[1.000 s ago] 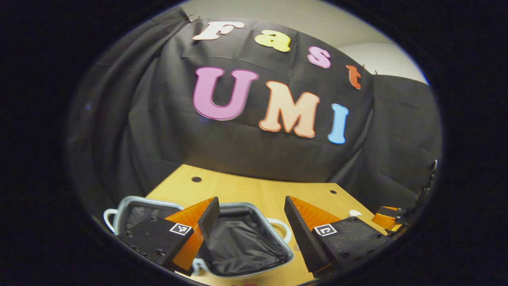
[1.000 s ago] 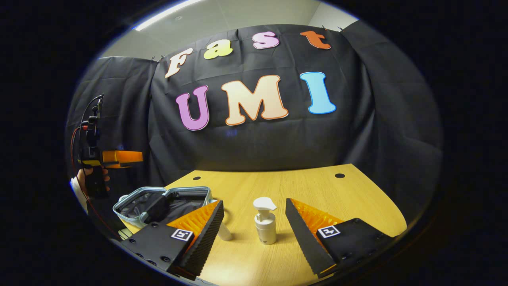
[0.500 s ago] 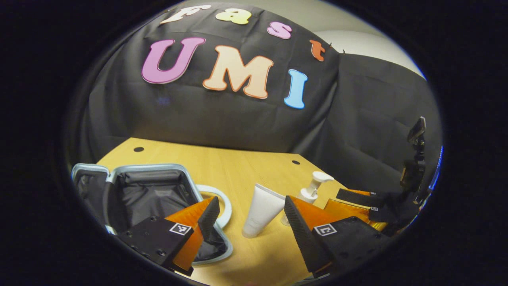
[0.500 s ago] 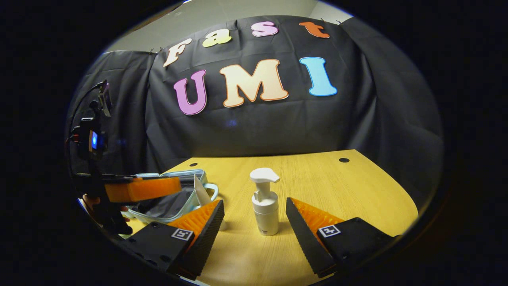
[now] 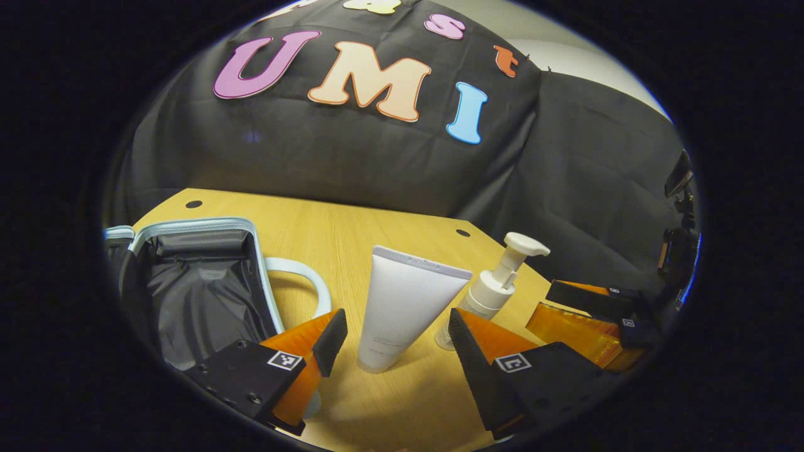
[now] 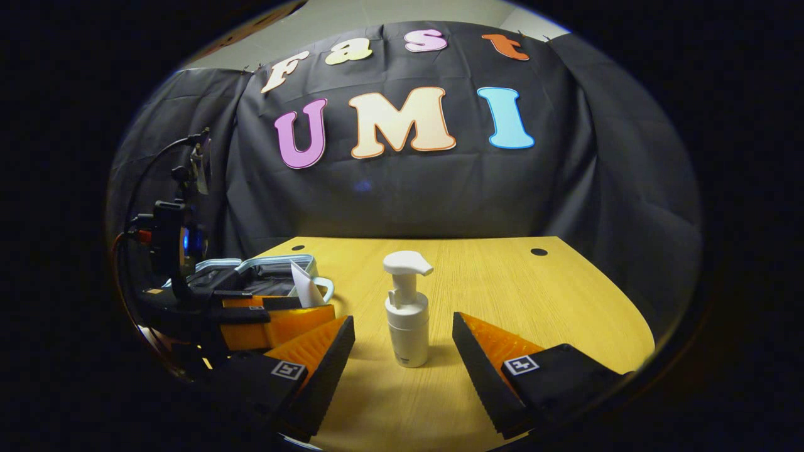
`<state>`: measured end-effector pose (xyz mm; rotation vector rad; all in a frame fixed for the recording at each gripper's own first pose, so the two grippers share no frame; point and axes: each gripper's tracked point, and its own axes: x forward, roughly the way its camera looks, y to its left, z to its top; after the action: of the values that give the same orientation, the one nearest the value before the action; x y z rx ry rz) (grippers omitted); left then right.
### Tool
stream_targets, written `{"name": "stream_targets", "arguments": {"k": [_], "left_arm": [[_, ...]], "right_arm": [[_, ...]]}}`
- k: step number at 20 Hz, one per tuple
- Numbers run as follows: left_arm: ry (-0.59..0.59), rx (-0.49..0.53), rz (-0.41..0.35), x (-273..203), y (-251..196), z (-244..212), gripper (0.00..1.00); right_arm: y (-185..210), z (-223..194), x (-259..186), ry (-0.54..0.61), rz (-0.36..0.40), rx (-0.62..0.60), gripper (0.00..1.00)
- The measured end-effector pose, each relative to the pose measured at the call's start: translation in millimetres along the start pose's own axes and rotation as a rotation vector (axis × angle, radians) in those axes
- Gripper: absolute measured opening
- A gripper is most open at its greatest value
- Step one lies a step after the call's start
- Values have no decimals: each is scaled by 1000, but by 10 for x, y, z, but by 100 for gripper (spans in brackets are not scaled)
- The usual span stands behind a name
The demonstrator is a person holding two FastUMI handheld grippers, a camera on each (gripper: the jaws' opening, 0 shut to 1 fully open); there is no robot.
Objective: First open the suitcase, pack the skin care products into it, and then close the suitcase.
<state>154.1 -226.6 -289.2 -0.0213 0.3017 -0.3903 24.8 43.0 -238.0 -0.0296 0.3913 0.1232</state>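
The left gripper point(image 5: 392, 339) is held low over the wooden table point(image 5: 352, 232), jaws apart, with the upright white tube point(image 5: 402, 307) standing between its fingers untouched. The right gripper point(image 6: 403, 355) is level and wide open around the pump bottle point(image 6: 407, 314) without contact. The suitcase point(image 5: 195, 282) lies open at the left

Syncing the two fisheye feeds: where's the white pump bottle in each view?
Left gripper view: the pump bottle stands right of centre, just behind the white tube, beyond the left gripper.
Right gripper view: it stands at centre on the table, between the open jaws of the right gripper.
Shared landmark: the open suitcase, at left in both.
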Motion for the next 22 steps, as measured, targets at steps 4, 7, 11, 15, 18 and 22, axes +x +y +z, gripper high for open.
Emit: {"name": "stream_targets", "arguments": {"k": [4,7,11,15,18,22], "left_arm": [[27,12,39,145,41,-94,86],[32,35,57,182,72,-93,62],[48,6,41,147,84,-75,52],[14,-59,-1,5,14,195,52],[0,-52,0,-138,34,395,52],[0,-64,26,-359,172,556,52]], "right_arm": [[-70,-41,15,6,-8,-1,98],[-112,-93,59,21,-15,7,98],[-105,-213,179,57,-9,15,98],[-37,-313,344,88,11,5,98],[-5,-384,509,105,17,-8,95],[23,-459,690,120,17,-11,96]]}}
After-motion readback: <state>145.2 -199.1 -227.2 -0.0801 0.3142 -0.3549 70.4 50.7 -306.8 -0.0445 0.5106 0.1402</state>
